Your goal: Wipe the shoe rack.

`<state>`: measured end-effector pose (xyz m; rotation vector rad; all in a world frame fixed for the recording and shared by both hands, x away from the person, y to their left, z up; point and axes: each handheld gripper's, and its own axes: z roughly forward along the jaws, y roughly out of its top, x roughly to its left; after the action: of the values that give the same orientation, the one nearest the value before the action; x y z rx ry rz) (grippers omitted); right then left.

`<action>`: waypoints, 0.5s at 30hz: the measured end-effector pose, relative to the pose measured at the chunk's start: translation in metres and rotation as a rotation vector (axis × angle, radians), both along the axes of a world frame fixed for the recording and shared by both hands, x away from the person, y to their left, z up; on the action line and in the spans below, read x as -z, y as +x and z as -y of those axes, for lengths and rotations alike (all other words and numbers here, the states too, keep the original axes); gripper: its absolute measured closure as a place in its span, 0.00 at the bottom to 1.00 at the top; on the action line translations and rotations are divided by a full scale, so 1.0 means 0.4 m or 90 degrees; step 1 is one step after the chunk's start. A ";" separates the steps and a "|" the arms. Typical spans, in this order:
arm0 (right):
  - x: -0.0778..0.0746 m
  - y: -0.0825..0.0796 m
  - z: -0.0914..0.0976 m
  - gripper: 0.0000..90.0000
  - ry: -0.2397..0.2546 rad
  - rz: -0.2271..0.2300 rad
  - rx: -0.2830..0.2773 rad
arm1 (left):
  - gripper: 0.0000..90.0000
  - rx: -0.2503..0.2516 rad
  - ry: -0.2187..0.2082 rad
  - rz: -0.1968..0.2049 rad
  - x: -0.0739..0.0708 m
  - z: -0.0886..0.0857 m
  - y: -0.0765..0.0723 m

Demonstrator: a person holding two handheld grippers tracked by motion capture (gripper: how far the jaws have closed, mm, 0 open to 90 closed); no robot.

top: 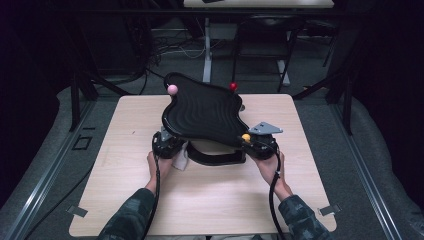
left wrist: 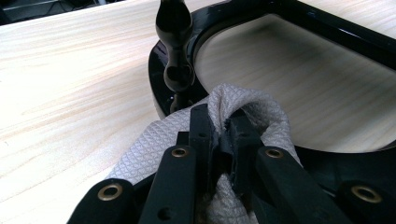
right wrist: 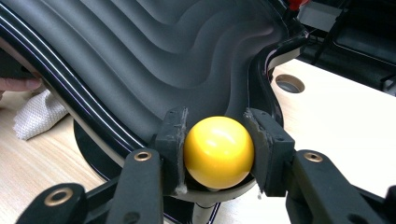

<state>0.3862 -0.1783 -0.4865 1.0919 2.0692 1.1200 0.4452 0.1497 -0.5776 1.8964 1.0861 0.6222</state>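
A black wavy-topped board (top: 202, 110) stands tilted over a black ring base (top: 215, 157) on the table. It carries a pink knob (top: 172, 89), a red knob (top: 233, 86) and a yellow ball knob (top: 246, 137) at its corners. My right gripper (top: 252, 142) is shut on the yellow ball (right wrist: 218, 151) at the board's near right corner, its pads (right wrist: 173, 130) pressing both sides. My left gripper (top: 167, 145) sits at the near left, shut on a white woven cloth (left wrist: 154, 140) beside the base ring (left wrist: 327, 23). A black post (left wrist: 173, 28) rises from the ring just beyond the cloth.
The light wooden table (top: 200, 200) has bare room on all sides of the board. A round cable hole (right wrist: 289, 84) lies in the tabletop near the board's right edge. Dark frames and cables stand behind the table.
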 end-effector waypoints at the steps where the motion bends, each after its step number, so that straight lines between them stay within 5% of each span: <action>1: 0.000 0.000 0.000 0.66 0.000 0.000 0.000 | 0.92 0.003 -0.006 -0.002 0.000 0.001 -0.003; 15: 0.000 0.000 0.000 0.66 0.000 -0.001 0.000 | 0.92 0.070 -0.022 -0.008 0.017 0.072 -0.082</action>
<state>0.3861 -0.1781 -0.4864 1.0933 2.0700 1.1186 0.4125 0.1209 -0.5842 1.9186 0.9873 0.5268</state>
